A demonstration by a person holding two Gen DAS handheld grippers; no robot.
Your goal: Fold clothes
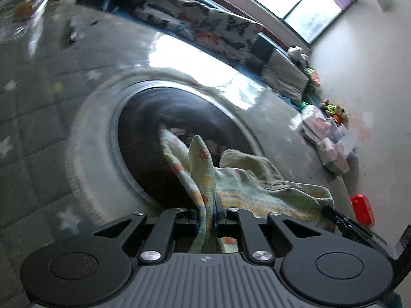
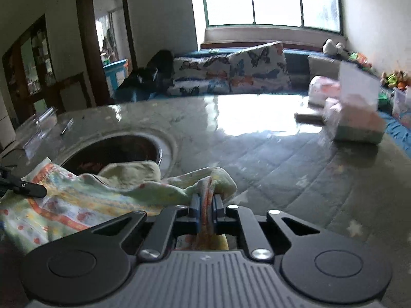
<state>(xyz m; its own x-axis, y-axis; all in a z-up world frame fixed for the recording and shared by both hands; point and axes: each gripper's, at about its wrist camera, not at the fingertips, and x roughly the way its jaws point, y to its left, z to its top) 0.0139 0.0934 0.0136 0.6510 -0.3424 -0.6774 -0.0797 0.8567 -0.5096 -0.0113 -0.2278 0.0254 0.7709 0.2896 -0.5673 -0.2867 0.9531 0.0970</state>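
A pale green garment (image 1: 259,179) with orange and yellow print hangs between both grippers above a glass-topped table (image 1: 179,59). My left gripper (image 1: 206,210) is shut on a bunched edge of it, which sticks up between the jaws. My right gripper (image 2: 206,202) is shut on another bunched edge of the garment (image 2: 84,200), whose body spreads to the left. The right gripper's finger (image 1: 341,220) shows at the right of the left wrist view, and the left gripper's finger (image 2: 25,188) at the left of the right wrist view.
The table has a round dark recessed bowl (image 2: 120,151) in its middle, just behind the cloth. Tissue packs and boxes (image 2: 352,118) stand at the table's right. A transparent container (image 2: 43,123) sits at the left. A sofa with butterfly cushions (image 2: 231,69) lies beyond, under a window.
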